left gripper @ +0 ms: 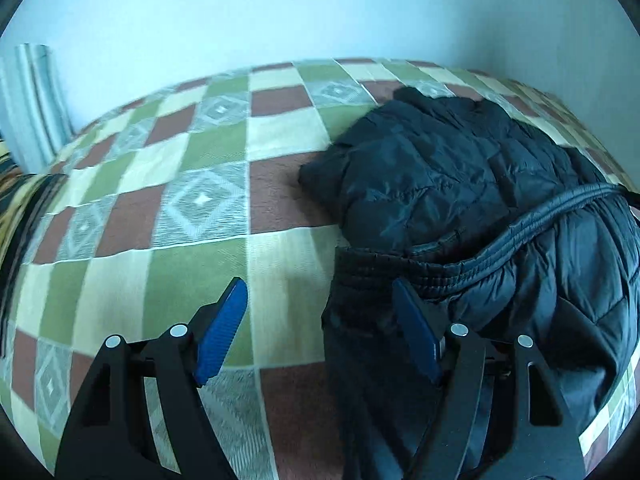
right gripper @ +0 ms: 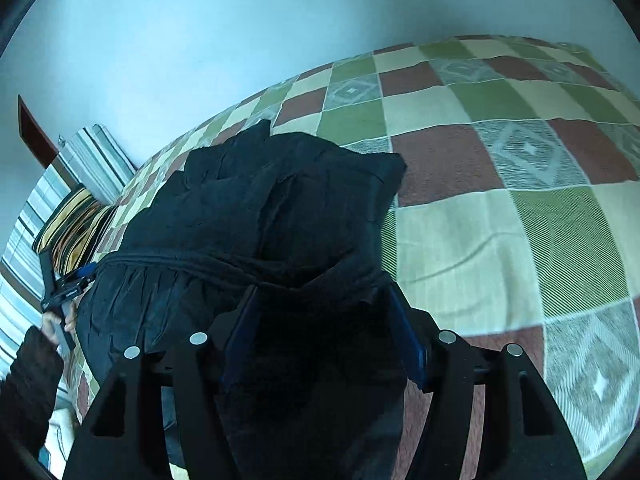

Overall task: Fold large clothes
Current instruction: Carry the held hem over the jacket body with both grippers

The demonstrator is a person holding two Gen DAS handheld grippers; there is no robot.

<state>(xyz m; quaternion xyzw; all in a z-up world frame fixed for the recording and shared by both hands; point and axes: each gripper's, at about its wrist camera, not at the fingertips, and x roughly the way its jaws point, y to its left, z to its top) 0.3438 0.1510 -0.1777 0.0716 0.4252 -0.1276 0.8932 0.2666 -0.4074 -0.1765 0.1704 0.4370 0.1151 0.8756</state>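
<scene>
A black quilted puffer jacket [left gripper: 460, 184] lies bunched on the checked bedspread [left gripper: 180, 184], at the right of the left wrist view. My left gripper [left gripper: 320, 300] is open at the jacket's near left edge; the right pad [left gripper: 416, 336] touches the ribbed hem, the left pad [left gripper: 222, 332] is over the bedspread. In the right wrist view the jacket [right gripper: 256, 216] fills the centre. My right gripper [right gripper: 320, 312] is open, with jacket fabric lying between its fingers. The left gripper and the hand holding it show at the left edge of the right wrist view [right gripper: 64, 284].
The bed stands against a pale wall [left gripper: 280, 12]. Striped pillows [right gripper: 92, 152] and a yellow striped cushion [right gripper: 76, 220] lie at the head end. Bare bedspread [right gripper: 500, 200] stretches right of the jacket.
</scene>
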